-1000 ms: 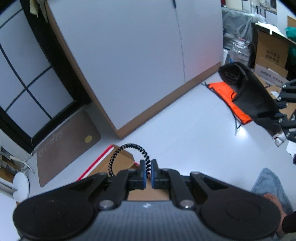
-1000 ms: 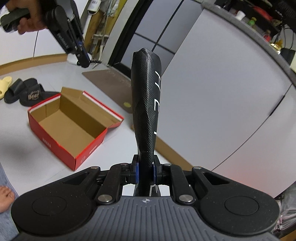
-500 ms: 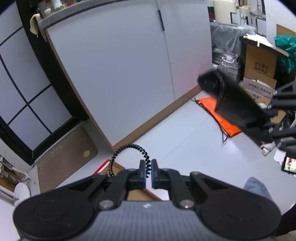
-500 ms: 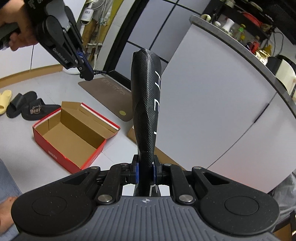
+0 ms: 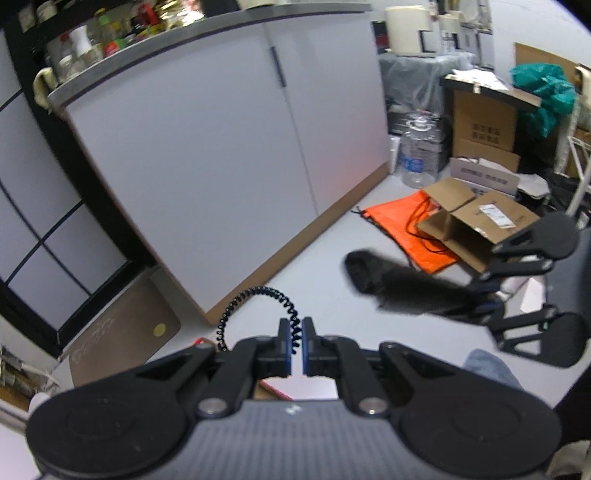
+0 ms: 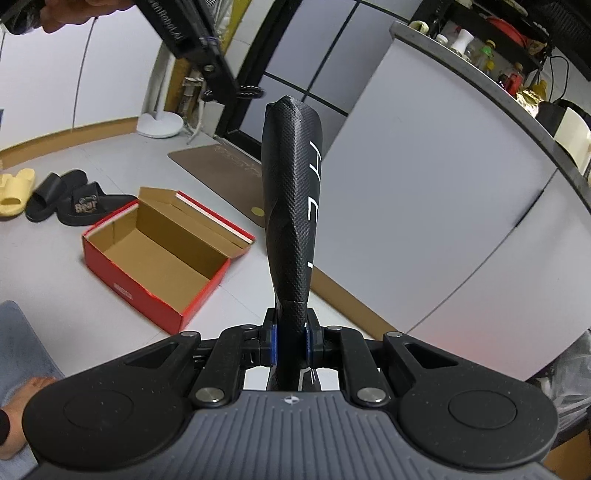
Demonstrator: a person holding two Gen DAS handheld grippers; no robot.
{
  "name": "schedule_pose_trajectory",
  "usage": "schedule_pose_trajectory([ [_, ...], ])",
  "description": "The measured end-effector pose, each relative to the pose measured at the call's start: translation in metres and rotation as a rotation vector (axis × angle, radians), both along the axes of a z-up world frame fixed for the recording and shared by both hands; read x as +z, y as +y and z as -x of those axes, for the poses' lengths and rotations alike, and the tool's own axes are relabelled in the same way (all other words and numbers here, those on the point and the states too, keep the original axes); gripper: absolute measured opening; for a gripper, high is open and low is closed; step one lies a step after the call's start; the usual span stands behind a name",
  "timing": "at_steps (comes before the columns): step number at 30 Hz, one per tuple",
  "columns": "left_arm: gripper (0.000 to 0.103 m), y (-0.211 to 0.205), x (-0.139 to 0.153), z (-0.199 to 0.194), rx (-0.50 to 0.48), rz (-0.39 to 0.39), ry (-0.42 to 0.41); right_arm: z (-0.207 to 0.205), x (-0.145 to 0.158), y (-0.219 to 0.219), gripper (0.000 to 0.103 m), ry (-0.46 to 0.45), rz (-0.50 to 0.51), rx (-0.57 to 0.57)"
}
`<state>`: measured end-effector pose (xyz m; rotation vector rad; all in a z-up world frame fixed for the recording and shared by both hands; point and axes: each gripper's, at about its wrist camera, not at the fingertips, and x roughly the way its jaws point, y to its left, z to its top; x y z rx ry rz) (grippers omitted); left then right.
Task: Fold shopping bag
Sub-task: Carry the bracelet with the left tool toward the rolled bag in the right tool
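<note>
The shopping bag (image 6: 291, 192) is rolled into a tight black tube with white letters. It stands up from my right gripper (image 6: 291, 336), which is shut on its lower end. In the left wrist view the same roll (image 5: 402, 284) is blurred and points left out of the right gripper (image 5: 491, 306). My left gripper (image 5: 294, 341) is shut on one end of a black coiled elastic band (image 5: 255, 299), and the rest of the band arcs up to the left. From the right wrist view, the left gripper (image 6: 212, 86) hangs at the top left, held by a hand (image 6: 62, 14).
An open red shoe box (image 6: 162, 251) lies on the grey floor, with slippers (image 6: 74, 201) behind it and a brown mat (image 6: 221, 166). A white cabinet (image 5: 221, 147) fills the back. An orange drawstring bag (image 5: 395, 221), cardboard boxes (image 5: 476, 221) and a water bottle (image 5: 417, 155) sit at the right.
The left gripper has risen and swung with the coiled band, so the shoe box has dropped out of its view. The right gripper and its roll now sit lower and closer in that view.
</note>
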<state>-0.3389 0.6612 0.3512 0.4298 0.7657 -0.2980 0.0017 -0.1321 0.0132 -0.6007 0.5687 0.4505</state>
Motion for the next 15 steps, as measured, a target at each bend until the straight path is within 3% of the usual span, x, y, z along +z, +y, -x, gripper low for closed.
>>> schedule_pose_trajectory([
  [15, 0.005, -0.032, 0.028, 0.029, -0.138, -0.037, 0.005, 0.004, -0.001, 0.021, 0.014, 0.074, -0.079, 0.053],
])
